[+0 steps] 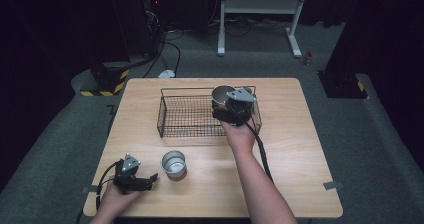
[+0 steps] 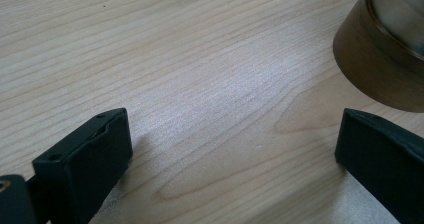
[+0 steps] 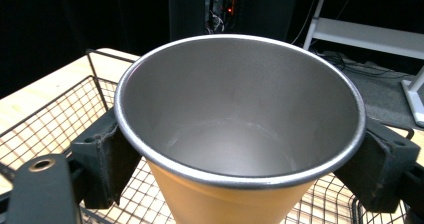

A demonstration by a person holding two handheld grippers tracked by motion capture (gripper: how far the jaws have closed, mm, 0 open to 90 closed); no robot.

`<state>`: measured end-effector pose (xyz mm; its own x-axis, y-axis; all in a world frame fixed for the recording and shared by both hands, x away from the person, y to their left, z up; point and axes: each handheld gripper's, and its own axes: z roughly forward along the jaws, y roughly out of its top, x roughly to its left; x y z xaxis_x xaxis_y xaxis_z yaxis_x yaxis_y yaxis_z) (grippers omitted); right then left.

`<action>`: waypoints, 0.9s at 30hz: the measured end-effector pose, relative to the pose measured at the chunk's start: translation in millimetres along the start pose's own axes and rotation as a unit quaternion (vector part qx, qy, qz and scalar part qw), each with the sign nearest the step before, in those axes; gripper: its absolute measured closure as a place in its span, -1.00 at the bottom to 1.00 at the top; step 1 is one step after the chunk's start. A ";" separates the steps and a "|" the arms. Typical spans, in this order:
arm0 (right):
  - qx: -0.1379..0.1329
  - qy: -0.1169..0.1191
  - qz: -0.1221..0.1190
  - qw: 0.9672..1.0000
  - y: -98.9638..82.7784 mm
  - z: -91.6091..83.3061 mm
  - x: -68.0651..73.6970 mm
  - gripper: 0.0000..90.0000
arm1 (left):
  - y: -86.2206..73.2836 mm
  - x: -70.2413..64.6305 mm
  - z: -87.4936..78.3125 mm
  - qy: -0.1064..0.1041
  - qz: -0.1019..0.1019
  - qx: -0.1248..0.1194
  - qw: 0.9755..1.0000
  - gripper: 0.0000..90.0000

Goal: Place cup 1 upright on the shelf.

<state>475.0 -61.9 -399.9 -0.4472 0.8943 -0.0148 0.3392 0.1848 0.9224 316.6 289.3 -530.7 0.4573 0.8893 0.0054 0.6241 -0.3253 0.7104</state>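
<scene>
right gripper (image 1: 226,105) is clamped on a steel tapered cup with an orange-brown outer wall (image 3: 240,129), jaws pressing its sides just under the rim, cup upright and mouth open. it's held over the far right end of the black wire mesh basket (image 1: 186,115), which sits mid-table toward the far side of the light wooden table (image 1: 290,184). left gripper (image 1: 150,180) rests low at the near left w/ jaws apart and bare wood between them, nothing gripped. just right of it, close but not touching, stands a second short shiny metal cup (image 1: 173,163), near side of the basket, its brownish wall seen at the edge in the left gripper view.
</scene>
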 end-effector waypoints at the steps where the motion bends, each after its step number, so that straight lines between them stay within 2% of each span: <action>1: 0.000 -0.002 0.003 1.000 0.6 1.5 -0.2 -0.69 | 0.0 0.0 0.0 0.000 0.000 0.000 1.000 -0.95; 7: -0.005 -0.002 0.012 1.000 3.3 10.5 -4.1 -0.69 | 0.1 0.5 -0.1 0.002 0.003 0.000 1.000 -0.95; 19: 0.020 -0.012 0.011 1.000 1.3 34.6 -3.6 -0.69 | 0.1 0.5 0.0 0.001 0.003 0.000 1.000 -0.95; 27: 0.035 -0.015 0.024 0.999 -4.0 46.6 -5.0 -0.69 | 0.0 0.3 0.1 0.000 0.001 -0.001 1.000 -0.95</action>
<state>514.4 -48.0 -421.5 -0.4050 0.9142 0.0160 0.4177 0.1695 0.8926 316.8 289.5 -530.7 0.4584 0.8887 0.0075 0.6217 -0.3266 0.7119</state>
